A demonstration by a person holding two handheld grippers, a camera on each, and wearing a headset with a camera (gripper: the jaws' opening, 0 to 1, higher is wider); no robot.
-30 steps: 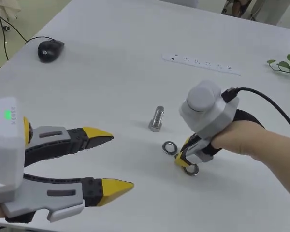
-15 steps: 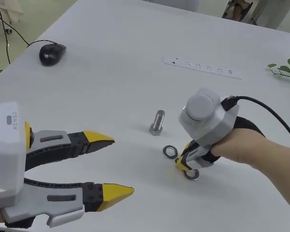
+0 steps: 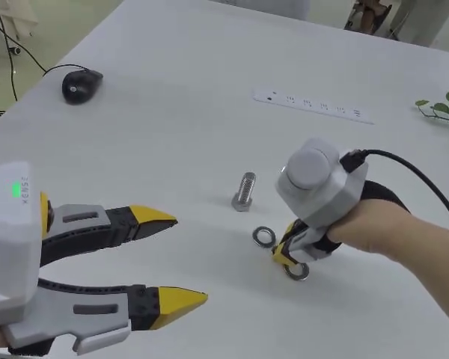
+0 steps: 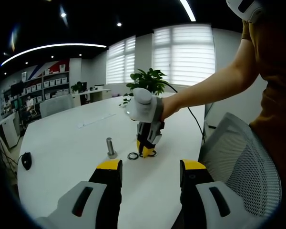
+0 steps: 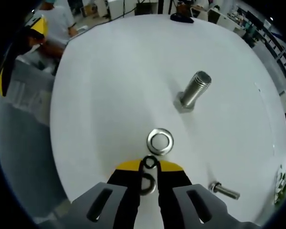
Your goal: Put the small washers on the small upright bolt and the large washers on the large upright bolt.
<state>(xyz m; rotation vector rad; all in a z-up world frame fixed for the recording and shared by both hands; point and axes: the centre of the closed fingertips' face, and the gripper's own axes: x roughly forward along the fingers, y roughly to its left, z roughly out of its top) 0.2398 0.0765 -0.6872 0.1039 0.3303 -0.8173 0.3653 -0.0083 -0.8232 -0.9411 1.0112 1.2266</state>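
Note:
The large bolt [image 3: 244,191] [image 5: 193,93] [image 4: 110,147] stands upright mid-table. A large washer [image 3: 264,237] [image 5: 160,141] [image 4: 132,156] lies flat just in front of it. My right gripper [image 3: 286,252] [image 5: 150,164] points down at the table beside that washer, its jaws nearly together on a small washer [image 5: 150,162] at the tips. Another washer [image 3: 298,271] [image 5: 147,183] lies under the jaws. A small bolt [image 5: 224,191] is off to one side; whether it stands upright I cannot tell. My left gripper [image 3: 172,258] [image 4: 150,167] hovers open and holds nothing, at the near left.
A black mouse [image 3: 81,84] and its cable sit at the far left of the white table [image 3: 172,127]. A white power strip [image 3: 313,105] lies beyond the bolt, with plant leaves [image 3: 441,101] at the far right. A mesh chair [image 4: 238,157] stands by the table's edge.

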